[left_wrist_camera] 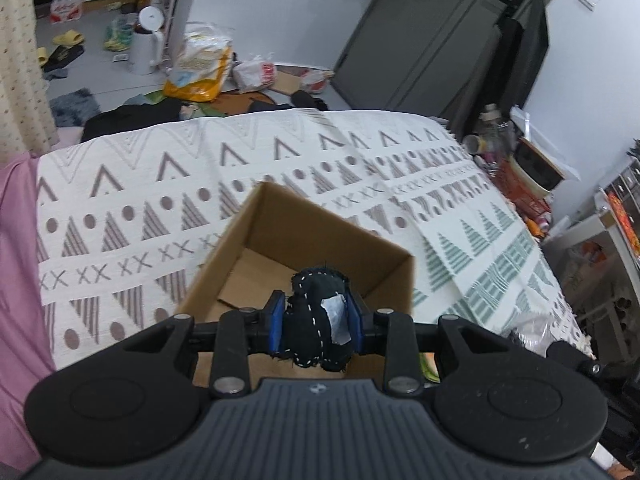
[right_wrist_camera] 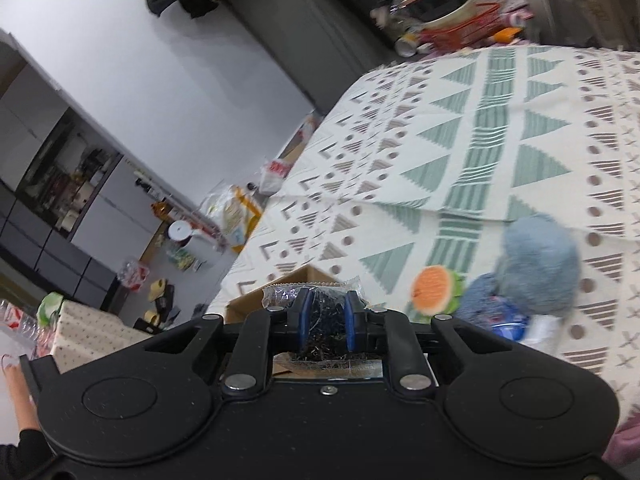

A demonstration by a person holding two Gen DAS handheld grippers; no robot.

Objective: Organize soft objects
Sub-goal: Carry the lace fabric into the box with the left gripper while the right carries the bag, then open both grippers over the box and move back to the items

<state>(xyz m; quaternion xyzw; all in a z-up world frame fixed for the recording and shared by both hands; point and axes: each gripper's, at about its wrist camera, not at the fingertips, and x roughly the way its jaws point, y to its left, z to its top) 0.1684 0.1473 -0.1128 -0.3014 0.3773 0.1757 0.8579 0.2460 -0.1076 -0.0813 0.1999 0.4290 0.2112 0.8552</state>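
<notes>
Left wrist view shows our left gripper (left_wrist_camera: 316, 322) clamped on the dark stitched pouch (left_wrist_camera: 318, 316) directly above the open cardboard box (left_wrist_camera: 256, 220), nearer than our right gripper (right_wrist_camera: 325, 312) pinching its clear packet (right_wrist_camera: 316, 298).

A bed under a cream spread (left_wrist_camera: 240, 184) with brown and green triangles fills the foreground, a pink sheet (left_wrist_camera: 16, 248) showing at its left edge. Beyond it lie a grey floor (left_wrist_camera: 100, 68) strewn with bags (left_wrist_camera: 200, 64), slippers (left_wrist_camera: 68, 38), a white kettle (left_wrist_camera: 146, 40) and a pack of bottles (left_wrist_camera: 66, 6), pale walls (right_wrist_camera: 140, 52) and a dark grey door (left_wrist_camera: 420, 40). A dark shelf unit (right_wrist_camera: 68, 176) stands along one wall, and a cluttered side table (left_wrist_camera: 520, 168) sits just beside the bed.
</notes>
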